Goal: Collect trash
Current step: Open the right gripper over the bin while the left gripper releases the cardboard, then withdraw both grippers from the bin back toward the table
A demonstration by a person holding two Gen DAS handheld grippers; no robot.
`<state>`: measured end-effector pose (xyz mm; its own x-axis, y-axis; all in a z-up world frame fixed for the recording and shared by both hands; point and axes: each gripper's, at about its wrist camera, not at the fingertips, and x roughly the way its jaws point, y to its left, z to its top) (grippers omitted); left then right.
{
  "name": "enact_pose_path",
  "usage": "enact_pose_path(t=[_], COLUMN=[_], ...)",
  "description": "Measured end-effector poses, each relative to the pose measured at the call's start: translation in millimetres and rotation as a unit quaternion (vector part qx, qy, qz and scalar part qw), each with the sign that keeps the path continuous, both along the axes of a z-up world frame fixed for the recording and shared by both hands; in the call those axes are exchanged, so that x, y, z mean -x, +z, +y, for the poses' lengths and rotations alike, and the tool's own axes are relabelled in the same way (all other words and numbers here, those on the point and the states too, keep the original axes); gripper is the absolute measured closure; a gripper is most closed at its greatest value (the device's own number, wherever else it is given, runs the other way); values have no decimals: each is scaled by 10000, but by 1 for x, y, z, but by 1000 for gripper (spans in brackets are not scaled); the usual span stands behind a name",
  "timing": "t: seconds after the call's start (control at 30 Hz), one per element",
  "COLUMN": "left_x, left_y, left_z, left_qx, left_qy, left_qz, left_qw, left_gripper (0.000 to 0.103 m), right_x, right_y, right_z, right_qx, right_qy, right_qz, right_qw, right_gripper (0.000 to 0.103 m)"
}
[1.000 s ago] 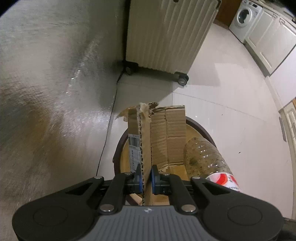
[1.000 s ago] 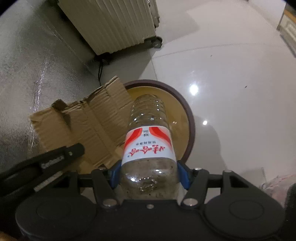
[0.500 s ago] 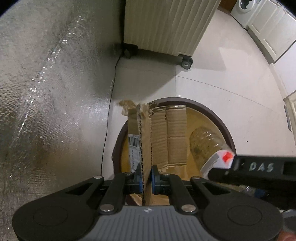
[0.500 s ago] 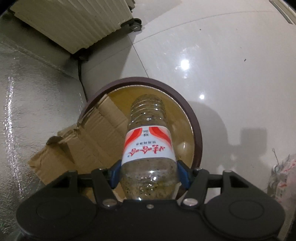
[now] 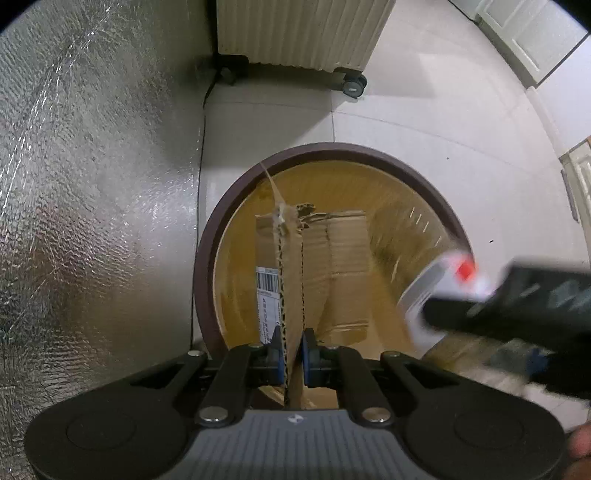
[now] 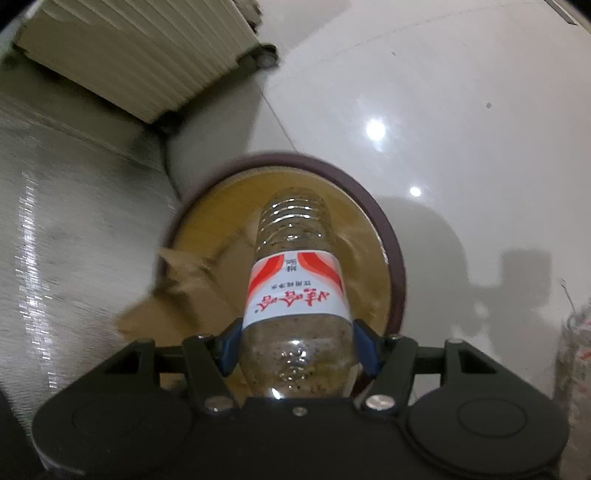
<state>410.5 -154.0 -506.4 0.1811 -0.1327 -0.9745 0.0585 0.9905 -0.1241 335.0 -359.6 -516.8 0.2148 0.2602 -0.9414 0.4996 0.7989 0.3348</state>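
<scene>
My left gripper (image 5: pixel 293 352) is shut on the edge of a folded brown cardboard piece (image 5: pixel 332 266) with a barcode label, which hangs down inside the round bin (image 5: pixel 207 258) with a dark brown rim and yellow inner wall. My right gripper (image 6: pixel 297 350) is shut on a clear plastic bottle (image 6: pixel 295 291) with a red and white label, neck pointing down over the bin (image 6: pixel 395 266). In the left wrist view the bottle (image 5: pixel 432 291) and right gripper (image 5: pixel 517 295) show blurred at the right, over the bin's edge. The cardboard (image 6: pixel 184 291) appears blurred at the bin's left in the right wrist view.
A silver foil-covered surface (image 5: pixel 92 184) stands close on the bin's left. A cream ribbed suitcase on wheels (image 5: pixel 299 33) sits behind the bin, with a black cable (image 5: pixel 201 147) along the floor. White glossy floor tiles (image 6: pixel 461 129) spread to the right. Crumpled wrapping (image 6: pixel 576 350) lies at far right.
Both grippers have come down toward the bin. The cardboard has sunk from above the rim into the bin, and the bottle has moved over the opening from the right.
</scene>
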Motion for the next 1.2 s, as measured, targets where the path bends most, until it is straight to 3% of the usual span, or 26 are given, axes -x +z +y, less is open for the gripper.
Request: enact_pose_path(t=[0.1, 0.33, 0.47, 0.83, 1.03, 1.1, 1.2], left_x=[3, 12, 17, 27, 36, 41, 49], left_y=[-4, -8, -9, -12, -7, -4, 1], left_z=[0, -8, -11, -17, -16, -15, -12], left_qx=[21, -1, -81, -288, -338, -373, -463], left_qy=[16, -156, -232, -318, -324, -381, -411], left_qz=[-6, -229, -273, -169, -142, -93, -80], left_qw=[10000, 9996, 9993, 9989, 9988, 9985, 9981], left_gripper=[94, 92, 66, 50, 34, 20, 16], right_x=[-2, 4, 3, 1, 9, 10, 12], right_y=[10, -18, -21, -9, 5, 9, 19], right_z=[-1, 7, 7, 5, -3, -5, -4], right_qx=[-303, -406, -178, 325, 696, 753, 926], right_qy=[50, 151, 155, 452, 657, 744, 894], right_qz=[-149, 462, 406, 335, 224, 171, 82], right_qw=[9994, 9980, 9989, 9979, 9952, 9942, 9916], right_gripper=[41, 40, 39, 35, 35, 35, 34])
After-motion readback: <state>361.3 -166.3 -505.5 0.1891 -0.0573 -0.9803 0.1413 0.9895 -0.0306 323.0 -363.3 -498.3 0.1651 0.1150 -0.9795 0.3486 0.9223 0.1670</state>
